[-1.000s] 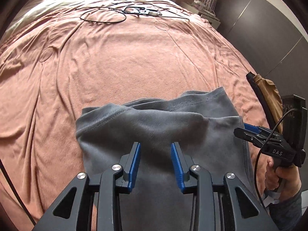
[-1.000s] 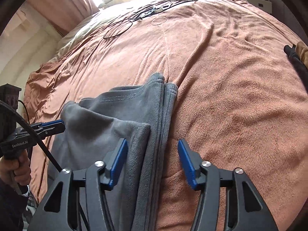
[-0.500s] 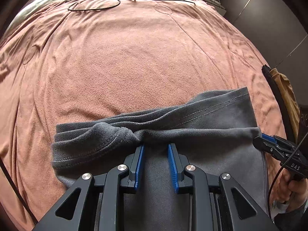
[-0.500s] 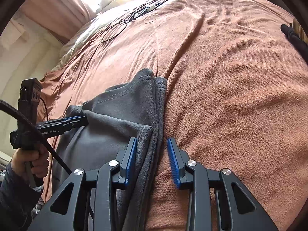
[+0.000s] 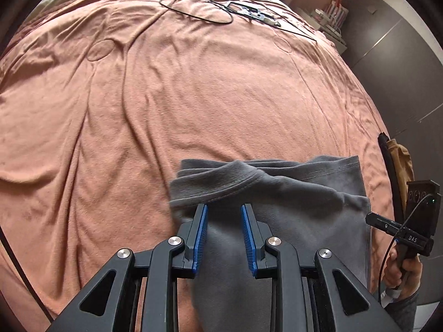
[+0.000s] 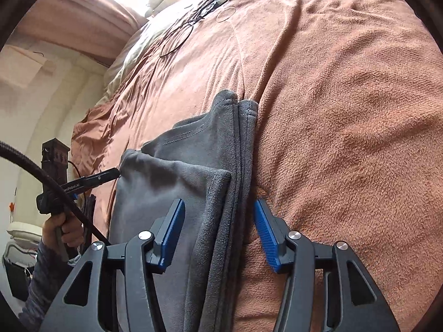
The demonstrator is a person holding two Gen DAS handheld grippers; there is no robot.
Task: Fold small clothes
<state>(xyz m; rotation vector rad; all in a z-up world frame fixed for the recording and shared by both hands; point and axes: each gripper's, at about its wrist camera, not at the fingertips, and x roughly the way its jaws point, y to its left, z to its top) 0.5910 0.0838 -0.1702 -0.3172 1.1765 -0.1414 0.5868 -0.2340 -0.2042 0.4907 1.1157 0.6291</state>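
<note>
Here, lying folded at lower centre of both views on the salmon-pink terry bedspread [image 5: 193, 96]: a soft grey fleece garment [image 5: 290, 207]. Left gripper [image 5: 223, 215] over its near-left hem, blue-padded jaws apart, gripping nothing. Right gripper [image 6: 218, 221] straddling the stacked right edge, jaws wide apart. Upper frame: thin black looped cables [image 5: 199, 8].

You have one folded grey garment [image 5: 277, 193], two blue-padded grippers, left [image 5: 223, 213] and right [image 6: 218, 210], one pink bedspread [image 5: 166, 96] and one tan item [image 5: 400, 160] at the right edge.
</note>
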